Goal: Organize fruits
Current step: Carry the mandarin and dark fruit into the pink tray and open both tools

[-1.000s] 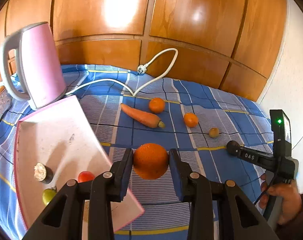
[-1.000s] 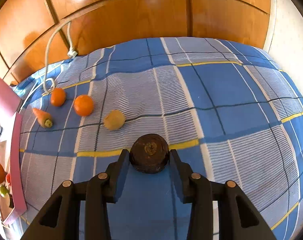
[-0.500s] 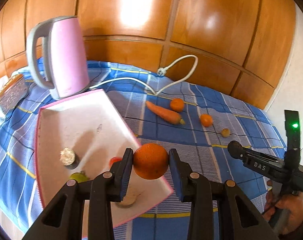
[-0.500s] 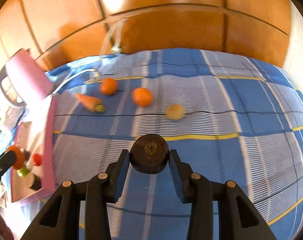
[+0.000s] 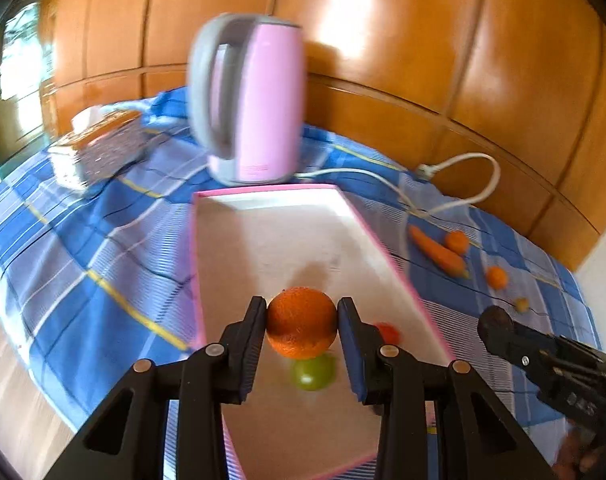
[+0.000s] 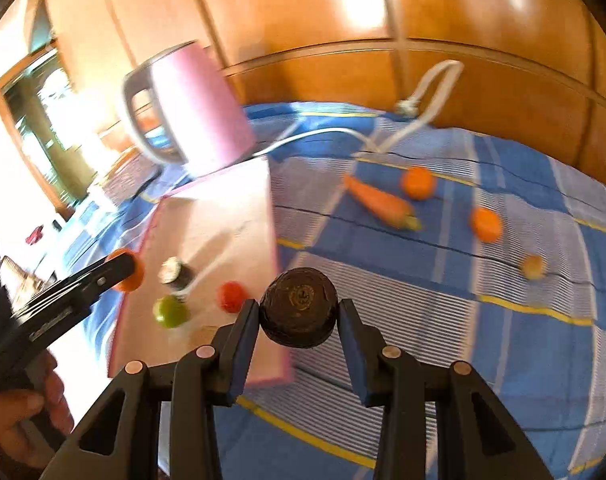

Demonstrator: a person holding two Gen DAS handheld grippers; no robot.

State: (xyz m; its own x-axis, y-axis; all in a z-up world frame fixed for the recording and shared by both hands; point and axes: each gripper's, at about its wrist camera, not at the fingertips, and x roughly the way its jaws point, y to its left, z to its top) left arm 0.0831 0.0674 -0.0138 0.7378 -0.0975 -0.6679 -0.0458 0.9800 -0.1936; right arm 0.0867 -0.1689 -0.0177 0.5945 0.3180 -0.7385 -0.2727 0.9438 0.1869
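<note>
While clamped: left hand-held gripper [image 5: 302, 330] | orange [image 5: 302, 326] | right hand-held gripper [image 6: 299, 314] | dark fruit [image 6: 299, 312]

I see an orange fruit [image 5: 301, 328], dark brown fruit [image 6: 299, 314], pink-rimmed white tray [image 5: 271, 240], pink kettle [image 5: 259, 100], blue plaid cloth [image 5: 83, 248]

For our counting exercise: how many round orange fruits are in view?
3 orange fruits: one in the left tongs, one beside the carrot, one alone on the cloth; more may be hidden.
</note>
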